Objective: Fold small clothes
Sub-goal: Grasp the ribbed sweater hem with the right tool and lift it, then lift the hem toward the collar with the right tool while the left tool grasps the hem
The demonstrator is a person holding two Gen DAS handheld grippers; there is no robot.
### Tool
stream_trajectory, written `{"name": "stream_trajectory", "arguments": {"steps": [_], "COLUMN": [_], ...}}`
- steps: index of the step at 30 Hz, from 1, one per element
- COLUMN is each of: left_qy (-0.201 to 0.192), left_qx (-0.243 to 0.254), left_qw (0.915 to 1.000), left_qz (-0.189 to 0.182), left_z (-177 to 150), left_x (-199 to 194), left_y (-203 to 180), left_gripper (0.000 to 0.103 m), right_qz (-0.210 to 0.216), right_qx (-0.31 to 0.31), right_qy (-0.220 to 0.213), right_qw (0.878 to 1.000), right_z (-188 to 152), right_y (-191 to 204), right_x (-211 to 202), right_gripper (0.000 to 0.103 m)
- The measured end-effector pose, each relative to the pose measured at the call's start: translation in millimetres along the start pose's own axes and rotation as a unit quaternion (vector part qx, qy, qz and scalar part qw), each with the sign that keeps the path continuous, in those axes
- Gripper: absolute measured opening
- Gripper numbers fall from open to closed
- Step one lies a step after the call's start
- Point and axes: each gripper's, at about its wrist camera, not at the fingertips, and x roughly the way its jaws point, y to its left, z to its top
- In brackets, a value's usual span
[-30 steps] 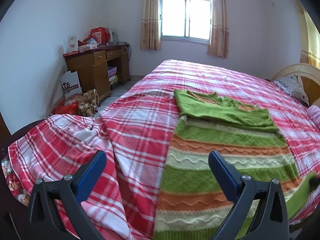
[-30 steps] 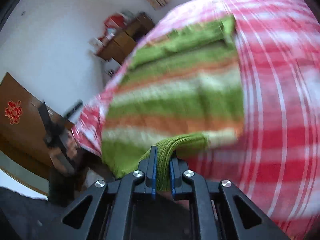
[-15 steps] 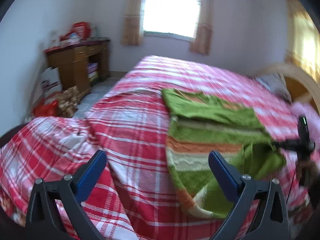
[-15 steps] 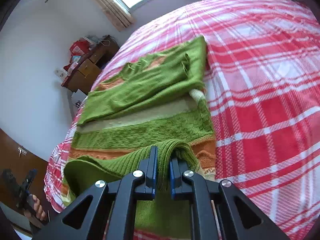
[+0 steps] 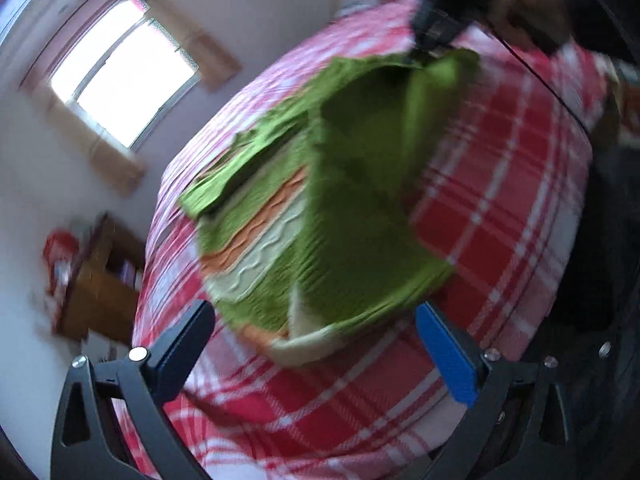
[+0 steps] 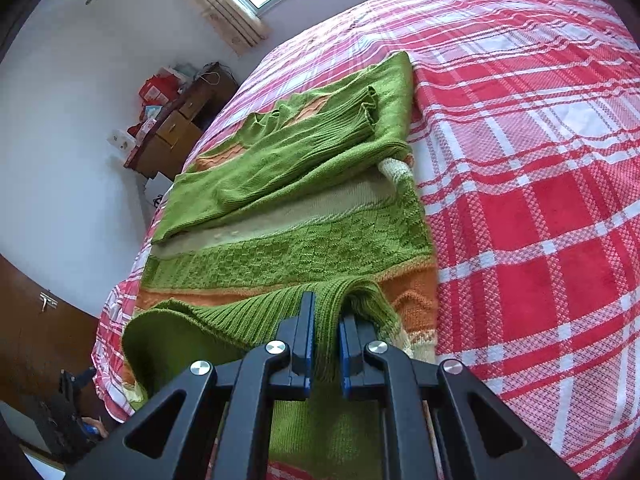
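Observation:
A small knitted sweater (image 6: 288, 208) with green, orange and cream stripes lies on a red plaid bed (image 6: 540, 184). Its sleeves are folded across the chest. My right gripper (image 6: 326, 344) is shut on the green ribbed hem and holds it lifted over the lower body of the sweater. In the blurred left wrist view the sweater (image 5: 344, 216) shows with its lower part raised and doubled over, and the right gripper (image 5: 444, 12) is at its far end. My left gripper (image 5: 316, 340) is open and empty, just in front of the sweater's near edge.
A wooden desk (image 6: 180, 128) with red boxes stands by the wall left of the bed. A curtained window (image 5: 120, 76) is in the far wall. A dark wooden door (image 6: 36, 320) is at the left. The bed (image 5: 500, 216) runs wide to the right of the sweater.
My right gripper has carried the hem further up over the sweater toward the chest. My left gripper has swung and tilted sharply, closer to the sweater's near edge, still open.

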Motion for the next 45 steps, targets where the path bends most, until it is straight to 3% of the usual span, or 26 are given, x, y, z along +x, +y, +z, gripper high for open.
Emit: {"name": "stream_trajectory", "arguments": {"steps": [5,7,9,11,14,16,19,21,22,23,25,26,27,29,30,31,32,33,35,37,41,45], "left_qy": [0.038,0.028,0.023,0.011,-0.012,-0.016,-0.002,0.015,0.019,0.017,0.014,0.014,0.015,0.014,0.014,0.012,0.013,0.014,0.016,0.012,0.012,0.011], "left_qx": [0.061,0.033,-0.007,-0.072,-0.223,-0.314,-0.403,-0.441,-0.45,-0.452,-0.442,-0.437,-0.432,-0.428,-0.429,-0.432,-0.436,-0.443,-0.46,-0.473,-0.46,-0.457], "left_qw": [0.9969,0.9968,0.9965,0.9928,0.9648,0.9342,0.8976,0.879,0.874,0.8726,0.8777,0.8806,0.8841,0.8865,0.8871,0.8864,0.8846,0.8812,0.8714,0.8633,0.8722,0.8739], "left_qz": [-0.033,-0.067,-0.08,-0.096,-0.138,-0.169,-0.178,-0.18,-0.182,-0.183,-0.184,-0.183,-0.178,-0.174,-0.17,-0.166,-0.164,-0.164,-0.169,-0.175,-0.167,-0.165], "left_z": [1.4,3.6,6.9,8.6,6.9,0.3,-14.8,-26.3,-29.9,-31.9,-30.1,-28.0,-25.8,-24.0,-23.1,-22.4,-20.0,-18.3,-19.7,-21.8,-18.0,-13.2], "left_x": [32.1,34.7,35.4,36.2,45.3,58.8,81.8,93.6,95.6,94.0,89.7,89.9,88.2,90.2,91.6,93.6,98.7,102.0,106.1,107.1,105.5,107.1], "left_y": [-7.7,4.1,19.0,39.4,86.3,112.9,136.3,143.9,144.9,145.0,143.0,141.7,139.1,136.4,138.0,139.4,142.4,143.5,145.8,147.7,143.2,141.3], "left_gripper": [0.07,0.068,0.042,0.038,0.037,0.035,0.034,0.033,0.031,0.031,0.036,0.045,0.057,0.061,0.06,0.059,0.051,0.037,0.024,0.024,0.024,0.036], "right_qz": [0.005,0.01,0.018,0.026,0.048,0.075,0.124,0.134,0.133,0.132,0.128,0.124,0.123,0.124,0.124,0.125,0.135,0.141,0.142,0.106,0.046,-0.026], "right_qx": [0.001,0.005,0.013,0.018,0.029,0.046,0.088,0.092,0.088,0.08,0.066,0.057,0.051,0.035,0.031,0.03,0.038,0.046,0.061,0.04,-0.028,-0.129], "right_qy": [0.002,0.002,0.001,0.0,-0.005,-0.016,-0.029,-0.033,-0.035,-0.037,-0.037,-0.037,-0.036,-0.032,-0.035,-0.041,-0.052,-0.058,-0.088,-0.116,-0.098,-0.082], "right_qw": [1.0,1.0,1.0,0.999,0.998,0.996,0.988,0.986,0.987,0.987,0.989,0.99,0.99,0.991,0.991,0.991,0.989,0.987,0.984,0.987,0.994,0.988], "right_z": [0.6,0.1,-0.5,-0.7,-0.2,-0.3,-1.0,-1.3,-1.7,-2.3,-4.9,-6.2,-6.7,-9.2,-10.0,-10.5,-9.9,-9.3,-6.7,-6.4,-7.8,-8.7], "right_y": [-1.4,-3.8,-6.3,-8.8,-12.1,-14.8,-22.4,-22.0,-20.6,-18.3,-12.0,-8.5,-6.1,0.5,1.8,-0.2,-2.7,-7.1,-16.6,-18.6,-4.9,24.3], "right_x": [-0.2,-0.6,-1.2,-1.2,-2.8,-6.0,-13.9,-18.3,-21.2,-24.1,-29.1,-31.7,-33.5,-37.5,-40.5,-43.9,-50.2,-53.9,-67.6,-80.2,-73.2,-46.1], "right_gripper": [0.01,0.01,0.01,0.01,0.011,0.013,0.019,0.02,0.02,0.02,0.021,0.022,0.026,0.044,0.06,0.064,0.064,0.064,0.064,0.064,0.064,0.064]}}
